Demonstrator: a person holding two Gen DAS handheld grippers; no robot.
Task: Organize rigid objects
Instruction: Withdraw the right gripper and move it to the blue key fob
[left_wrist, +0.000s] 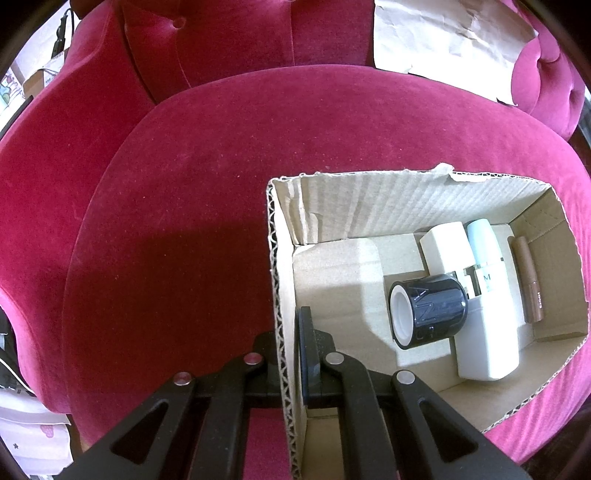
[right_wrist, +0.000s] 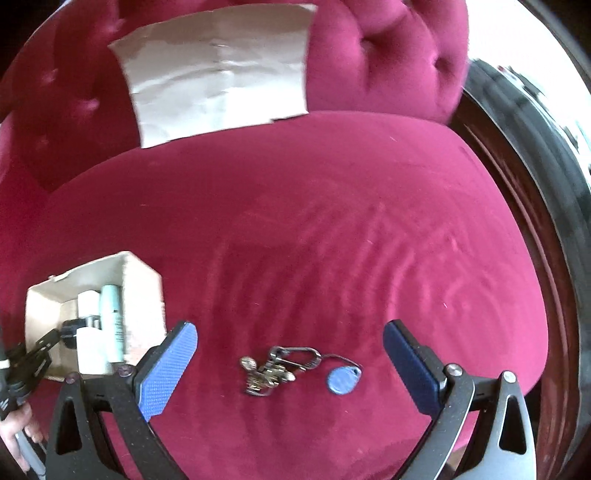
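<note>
Left wrist, left gripper (left_wrist: 290, 354) clamped on box wall (left_wrist: 279, 295), right gripper (right_wrist: 290, 354) apart over keys (right_wrist: 275, 369).

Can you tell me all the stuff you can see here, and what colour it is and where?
Sofa: one, red, under everything.
Cardboard box: one, brown, on the sofa seat.
Black jar: one, lying in the box.
White bottles: two, in the box.
Pale blue tube: one, in the box.
Brown tube: one, by the box's wall.
Keys: one bunch, blue tag, on the seat.
Paper: one sheet, beige, on the sofa back.
Left hand-held gripper: black, clamped on the box wall.
Right hand-held gripper: blue pads, open over the keys.
</note>
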